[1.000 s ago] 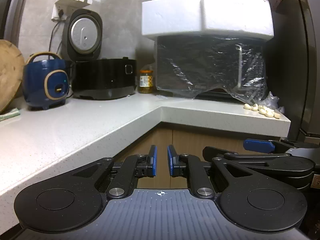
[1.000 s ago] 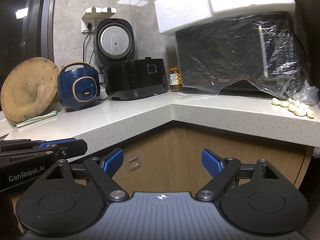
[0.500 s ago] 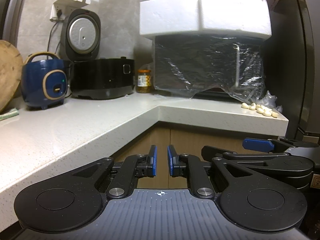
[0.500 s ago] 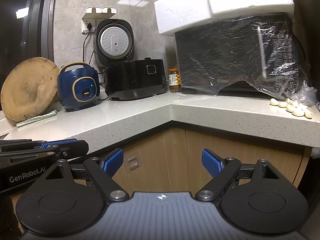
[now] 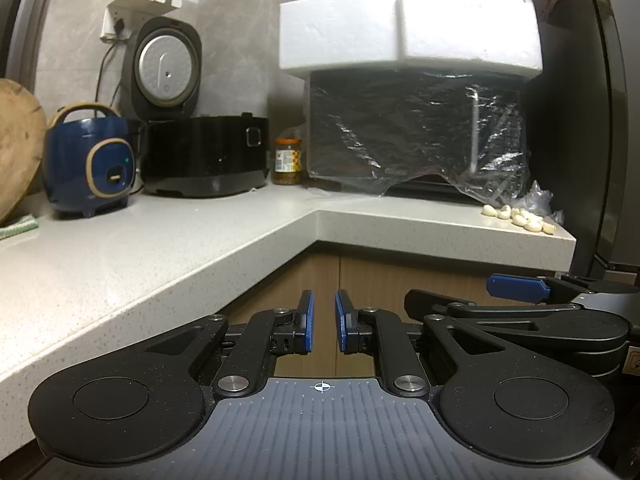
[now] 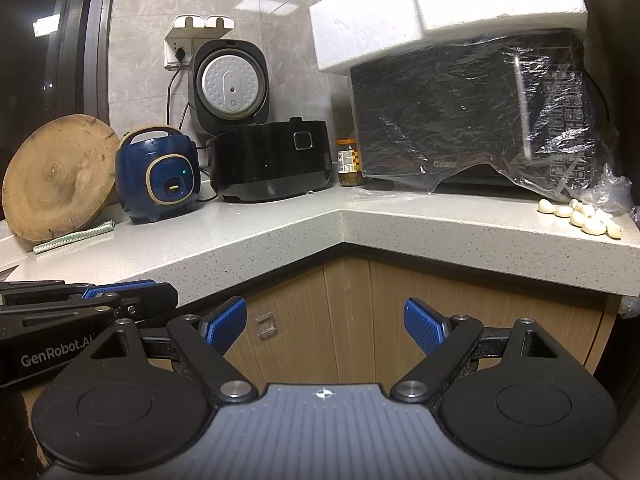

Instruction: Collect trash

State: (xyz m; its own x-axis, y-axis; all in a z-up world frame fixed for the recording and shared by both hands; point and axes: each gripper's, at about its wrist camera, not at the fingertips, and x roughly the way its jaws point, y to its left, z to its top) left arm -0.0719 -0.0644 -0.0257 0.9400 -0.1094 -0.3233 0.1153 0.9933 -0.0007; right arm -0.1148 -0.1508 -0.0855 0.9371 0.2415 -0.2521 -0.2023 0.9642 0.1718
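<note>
Trash as such: hard to pick out in either view. Nearest candidate: a crumpled clear plastic bag [image 6: 610, 192] at the far right end of the desk [image 6: 280, 240], touching the film-wrapped microwave [image 6: 460, 120] and just behind a small heap of garlic cloves [image 6: 580, 216]. Perhaps only the cloves' wrapper, so not surely waste. No bin or sack for collecting in view.

Left gripper [image 5: 324, 320]: jaws drawn nearly together, only a thin slot between the blue pads, nothing in it. Right gripper [image 6: 324, 324]: jaws spread wide, also holding nothing. Both held low, below the desk edge and in front of the wooden cabinet doors [image 6: 360, 320], side by side, pointing into the corner of the L-shaped desk. Probably a carrying or scanning pose, well short of anything graspable, giving both cameras a full sweep of the desk.

Against the wall, likely parked there to keep the front strip free for work: round chopping board [image 6: 56, 176] leaning upright, a twisted green-and-white cloth [image 6: 76, 236] at its foot, blue cooker [image 6: 160, 176], black cooker [image 6: 272, 160] with its lid up, a small jar [image 6: 348, 160] tucked between cooker and microwave. White foam blocks [image 6: 400, 12] stacked on the microwave, seemingly stored packaging.

Fits two readings: loose litter on the desk gathered and gone, or a search with the plastic bag as target. Not settled by these views.
</note>
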